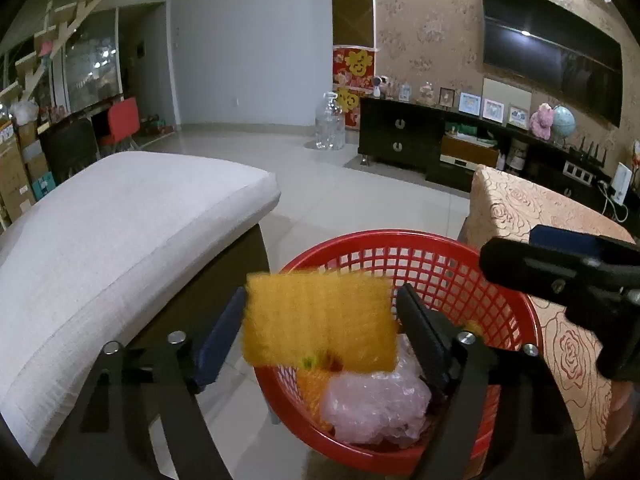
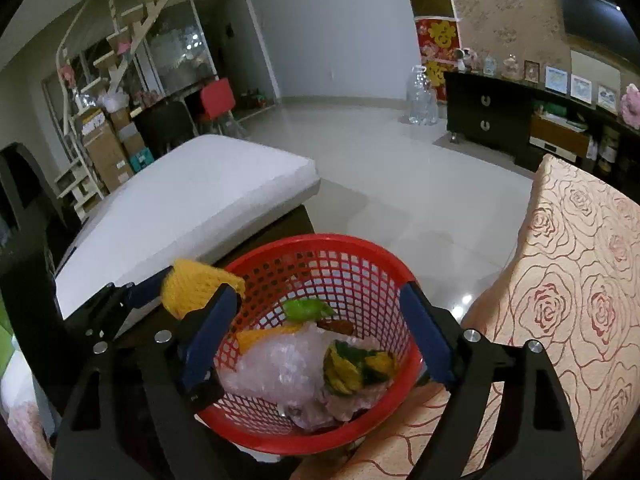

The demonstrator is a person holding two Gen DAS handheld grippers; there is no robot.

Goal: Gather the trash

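Looking down the left gripper (image 1: pixel 320 320): its spread fingers flank a yellow foam net (image 1: pixel 320 322), blurry, gripped or loose I can't tell, just over the red basket (image 1: pixel 532 320). Right view: right gripper (image 2: pixel 320 328) released, fingers straddling that basket (image 2: pixel 320 240), bubble wrap (image 2: pixel 276 368) inside.

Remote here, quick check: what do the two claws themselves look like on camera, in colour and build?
Both match: the left claw and right claw have matte black angular frames with silver round bolt heads, and flat rectangular fingers faced with dark blue pads. No cables, markings or sleeves show.
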